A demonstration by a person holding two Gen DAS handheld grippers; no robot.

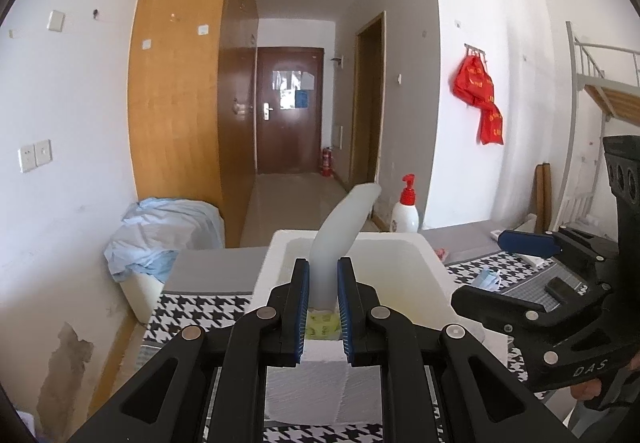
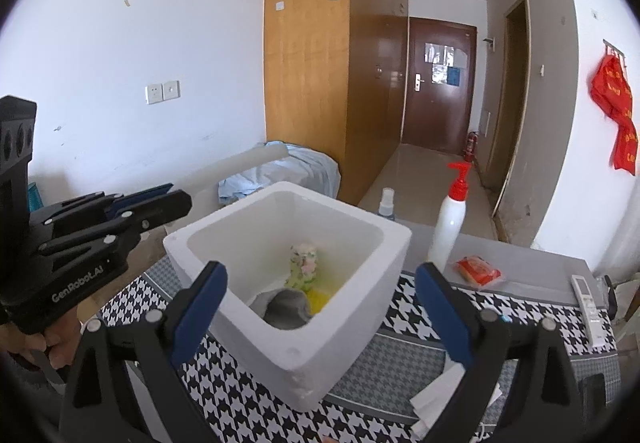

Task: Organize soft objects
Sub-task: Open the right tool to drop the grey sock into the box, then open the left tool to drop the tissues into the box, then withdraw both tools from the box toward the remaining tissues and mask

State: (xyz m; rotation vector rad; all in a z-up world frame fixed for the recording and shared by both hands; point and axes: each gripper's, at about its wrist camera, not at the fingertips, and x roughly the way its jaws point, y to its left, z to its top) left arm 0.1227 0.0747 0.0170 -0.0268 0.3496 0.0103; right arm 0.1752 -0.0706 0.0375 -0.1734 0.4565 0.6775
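My left gripper (image 1: pixel 323 279) is shut on a pale, soft foam tube (image 1: pixel 344 227) that bends up and to the right above a white foam box (image 1: pixel 432 267). In the right wrist view the same tube (image 2: pixel 236 165) sticks out from the left gripper (image 2: pixel 160 199) beside the box (image 2: pixel 344 323). Inside the box lie a floral soft item (image 2: pixel 305 263), a grey cloth (image 2: pixel 288 309) and something yellow (image 2: pixel 320 299). My right gripper (image 2: pixel 322 307) is open and empty, its fingers on either side of the box's near corner.
The box stands on a houndstooth tablecloth (image 2: pixel 248 395). A white pump bottle with a red top (image 2: pixel 450 223), a small spray bottle (image 2: pixel 386 203), a red packet (image 2: pixel 478 269) and a remote (image 2: pixel 588 303) are on the table. A bin with blue cloth (image 1: pixel 160 243) stands left.
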